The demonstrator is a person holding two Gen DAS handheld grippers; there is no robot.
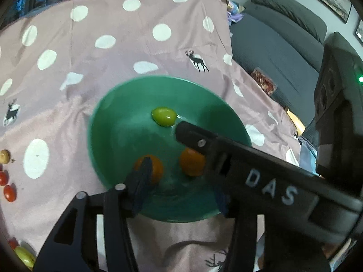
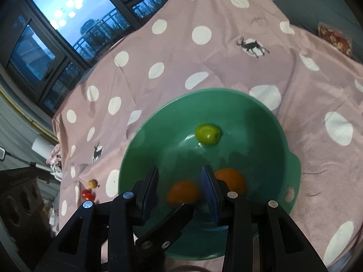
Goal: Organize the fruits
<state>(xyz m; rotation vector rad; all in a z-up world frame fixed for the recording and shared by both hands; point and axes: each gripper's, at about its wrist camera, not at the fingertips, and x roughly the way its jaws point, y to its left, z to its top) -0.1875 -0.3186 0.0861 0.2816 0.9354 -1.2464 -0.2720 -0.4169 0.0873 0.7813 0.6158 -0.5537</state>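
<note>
My biggest worry is that my two claws crowd each other over the green bowl (image 1: 109, 113). My right claw (image 2: 180, 189) reaches across above the bowl, and one of its fingers lies right over my left claw (image 1: 180, 190), so a careless pull could knock them together or tip the bowl's near rim. My left claw stands about half open over the near side of the bowl and grips nothing. My right claw is narrower, its pads apart with nothing pressed between them. Two orange fruits (image 1: 191, 162) lie in the near part of the bowl, under my fingers, and one of them is partly hidden behind my left finger, so I could nudge it or pinch it by mistake. A small green fruit (image 1: 163, 116) sits near the middle of the bowl; all three are round and look likely to roll on the smooth inside. More fruit still waits outside the bowl, well off to its left: red cherry tomatoes (image 1: 9, 192) and a yellowish one (image 1: 4, 156). The bowl rests on a pink cloth (image 1: 113, 52) with white dots and deer; it is soft and rumpled, so the bowl could slide or rock. Right of the bowl is a grey sofa (image 1: 272, 45); beyond the bowl, a dusk-blue window (image 2: 68, 22).
</note>
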